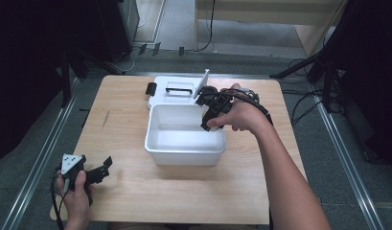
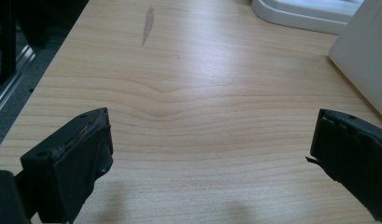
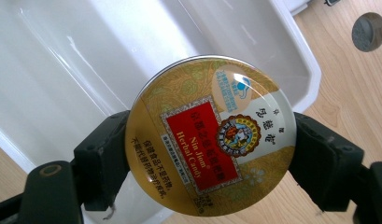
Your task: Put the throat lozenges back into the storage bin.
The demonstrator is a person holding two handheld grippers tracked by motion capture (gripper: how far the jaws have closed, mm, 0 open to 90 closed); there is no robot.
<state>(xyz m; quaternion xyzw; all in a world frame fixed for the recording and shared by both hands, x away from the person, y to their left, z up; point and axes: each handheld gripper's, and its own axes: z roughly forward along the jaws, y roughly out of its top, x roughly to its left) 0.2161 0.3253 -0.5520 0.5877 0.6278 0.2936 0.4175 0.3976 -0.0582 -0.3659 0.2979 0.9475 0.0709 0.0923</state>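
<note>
Right gripper (image 3: 209, 154) pinched the herbal candy tin (image 3: 210, 135) mid-frame over the white bin (image 1: 184, 141); left gripper (image 2: 209, 154) sat spread, lower left.

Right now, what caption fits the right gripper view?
Right gripper holding a round candy tin over the white bin.

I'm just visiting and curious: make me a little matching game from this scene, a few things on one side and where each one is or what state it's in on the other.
Things:
1. candy tin
2. left gripper
3. white bin
4. white lid

Places or states:
A. lying flat on the table behind the bin
B. clamped between two black jaws
C. open on top, nothing inside
D. jaws apart over bare wood, near the table's front corner

Pairs: 1-B, 2-D, 3-C, 4-A
</note>
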